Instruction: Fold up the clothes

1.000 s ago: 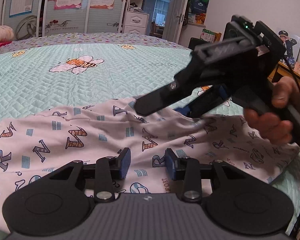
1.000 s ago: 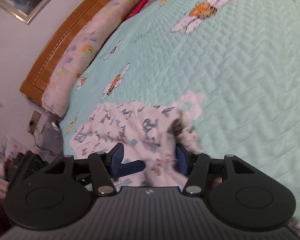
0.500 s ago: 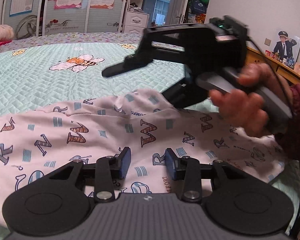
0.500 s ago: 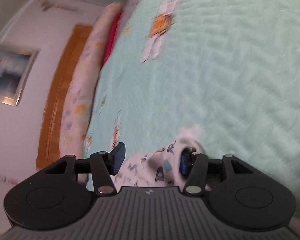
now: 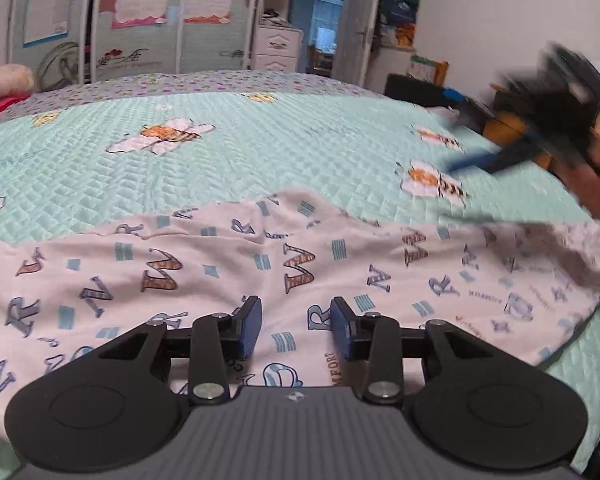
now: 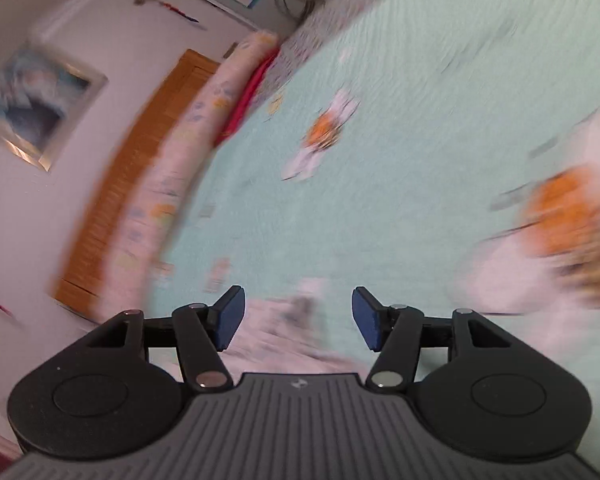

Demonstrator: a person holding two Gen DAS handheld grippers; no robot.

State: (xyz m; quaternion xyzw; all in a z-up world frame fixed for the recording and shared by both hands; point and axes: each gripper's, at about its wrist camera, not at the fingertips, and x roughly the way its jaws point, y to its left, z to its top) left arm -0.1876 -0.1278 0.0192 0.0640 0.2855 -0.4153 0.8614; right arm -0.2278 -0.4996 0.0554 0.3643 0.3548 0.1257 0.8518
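Here the garment (image 5: 300, 272), a pale pink piece printed with letters and small blue striped blocks, lies flat on the bed (image 5: 260, 152), its long axis running from the left edge of the left wrist view across to the right, where its end tapers and lifts a little near the bed's side. Its far edge is uneven, with a low crease rising near the middle. The left claw (image 5: 296, 330) sits low over the near part of the cloth with its blue pads partly apart; printed fabric shows in the gap, and the pads do not press on it. The right claw (image 6: 298, 318) has its jaws fairly wide, and they have just been opening; a blurred bit of pink cloth lies below the gap, but nothing is gripped. In the left wrist view that same claw is only a dark smear with a blue streak at the far right, above the bed and clear of the garment, with the hand (image 5: 598, 168) holding it mostly cut off by the frame. The right wrist view is heavily blurred: the quilt's bee prints, the wooden headboard (image 6: 128, 196) and a framed picture (image 6: 36, 104) are hard to make out.
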